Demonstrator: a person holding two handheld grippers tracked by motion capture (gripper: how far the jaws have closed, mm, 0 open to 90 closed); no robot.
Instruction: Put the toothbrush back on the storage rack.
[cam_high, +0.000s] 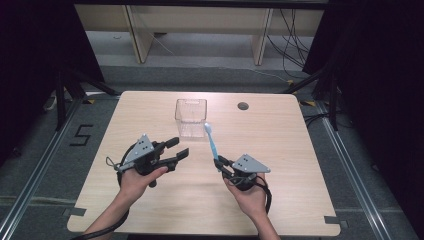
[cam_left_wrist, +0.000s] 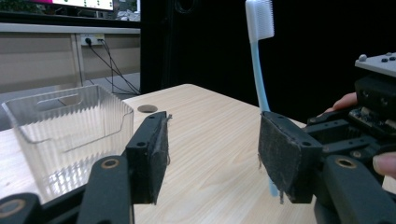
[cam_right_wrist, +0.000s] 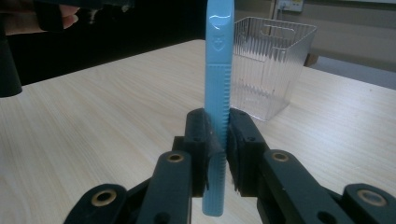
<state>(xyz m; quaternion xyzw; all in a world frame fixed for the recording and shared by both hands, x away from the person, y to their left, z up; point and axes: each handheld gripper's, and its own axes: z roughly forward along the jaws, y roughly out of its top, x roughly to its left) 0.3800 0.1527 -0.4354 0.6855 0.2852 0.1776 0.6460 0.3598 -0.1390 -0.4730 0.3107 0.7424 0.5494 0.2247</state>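
A light blue toothbrush with white bristles stands nearly upright, its head toward the far side of the table. My right gripper is shut on its handle near the bottom end. In the right gripper view the handle rises straight between the two pads of my right gripper. My left gripper is held above the table's left half, open, with nothing between its jaws. In the left gripper view the toothbrush stands beyond the right jaw of my left gripper.
A clear ribbed plastic container stands upright toward the table's far middle, just beyond the toothbrush head. A round cable hole lies to its right. The light wooden table has dark curtains either side and a floor rail along each side.
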